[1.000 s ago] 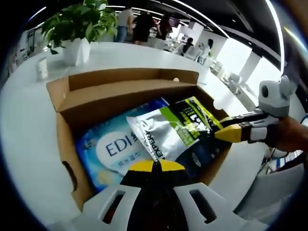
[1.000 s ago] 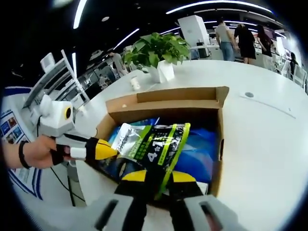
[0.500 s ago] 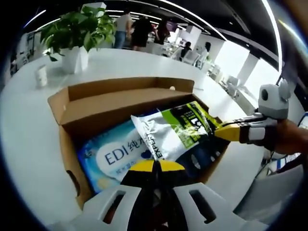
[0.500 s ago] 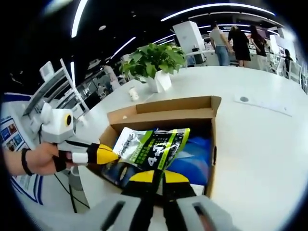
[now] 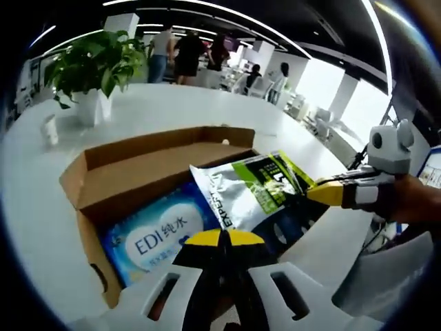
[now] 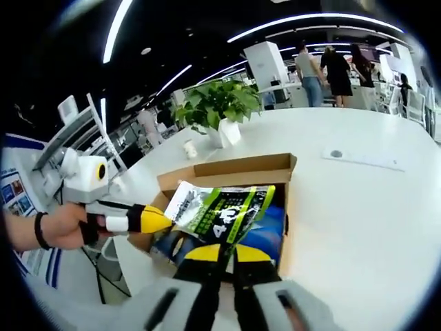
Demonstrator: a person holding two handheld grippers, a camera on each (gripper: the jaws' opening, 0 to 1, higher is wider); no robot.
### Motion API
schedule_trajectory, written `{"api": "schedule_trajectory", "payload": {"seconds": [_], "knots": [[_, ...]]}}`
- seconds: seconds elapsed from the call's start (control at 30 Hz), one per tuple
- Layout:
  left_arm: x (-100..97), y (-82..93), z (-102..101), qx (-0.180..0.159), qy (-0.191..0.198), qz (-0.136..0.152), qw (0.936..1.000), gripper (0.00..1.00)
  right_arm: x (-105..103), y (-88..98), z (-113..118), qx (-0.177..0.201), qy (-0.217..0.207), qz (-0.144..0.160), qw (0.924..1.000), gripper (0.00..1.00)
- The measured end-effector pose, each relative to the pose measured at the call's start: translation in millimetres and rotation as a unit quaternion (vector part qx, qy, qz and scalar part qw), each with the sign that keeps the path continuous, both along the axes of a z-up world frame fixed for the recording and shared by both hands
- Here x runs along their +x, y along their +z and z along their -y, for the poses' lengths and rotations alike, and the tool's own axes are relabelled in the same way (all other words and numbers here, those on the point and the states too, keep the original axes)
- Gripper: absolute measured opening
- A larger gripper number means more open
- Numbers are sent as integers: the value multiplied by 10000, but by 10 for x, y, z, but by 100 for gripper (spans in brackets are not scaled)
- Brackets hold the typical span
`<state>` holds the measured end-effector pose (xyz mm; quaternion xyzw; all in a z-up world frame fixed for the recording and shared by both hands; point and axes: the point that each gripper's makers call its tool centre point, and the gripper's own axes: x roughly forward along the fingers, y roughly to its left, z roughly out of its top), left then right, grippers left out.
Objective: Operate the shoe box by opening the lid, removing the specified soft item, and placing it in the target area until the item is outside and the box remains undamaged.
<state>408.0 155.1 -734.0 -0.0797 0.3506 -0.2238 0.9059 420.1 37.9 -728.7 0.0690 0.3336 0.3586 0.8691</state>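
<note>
Open brown cardboard shoe box [image 5: 145, 176] on white table [image 6: 358, 207], left gripper [image 5: 220, 238] and right gripper [image 6: 219, 252] both pinching crinkly silver-and-green foil pouch [image 5: 251, 186] above blue wipes pack [image 5: 155, 234].

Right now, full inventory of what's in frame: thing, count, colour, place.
shoe box: 1, brown cardboard, lid open, on the table
green-and-silver pouch: 1, lifted above the box, pinched at opposite edges by both grippers
blue wipes pack: 1, blue with white oval, inside the box
table: 1, white, under the box
potted plant: 1, green in white pot, far side of table
small cup: 1, white, beside the plant
people: several, standing in background
left gripper: yellow tips, shut on pouch
right gripper: yellow tips, shut on pouch
</note>
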Motion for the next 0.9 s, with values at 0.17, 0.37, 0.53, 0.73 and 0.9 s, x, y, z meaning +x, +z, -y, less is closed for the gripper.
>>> {"api": "schedule_trajectory", "payload": {"seconds": [0.17, 0.37, 0.53, 0.73, 0.9], "knots": [[7, 69, 203, -1, -185, 73, 9998, 0, -31, 55, 191, 23, -141, 49, 9999, 1], [4, 111, 422, -2, -375, 107, 9992, 0, -72, 87, 396, 38, -288, 80, 9995, 1], [-5, 131, 585, -4, -496, 120, 9987, 0, -112, 91, 585, 39, -419, 73, 9991, 1], [-19, 136, 780, -5, -662, 127, 9977, 0, -149, 88, 770, 37, -546, 78, 9985, 1], [-31, 128, 944, 26, -802, 114, 9967, 0, -179, 73, 938, 55, -669, 66, 9977, 1]]}}
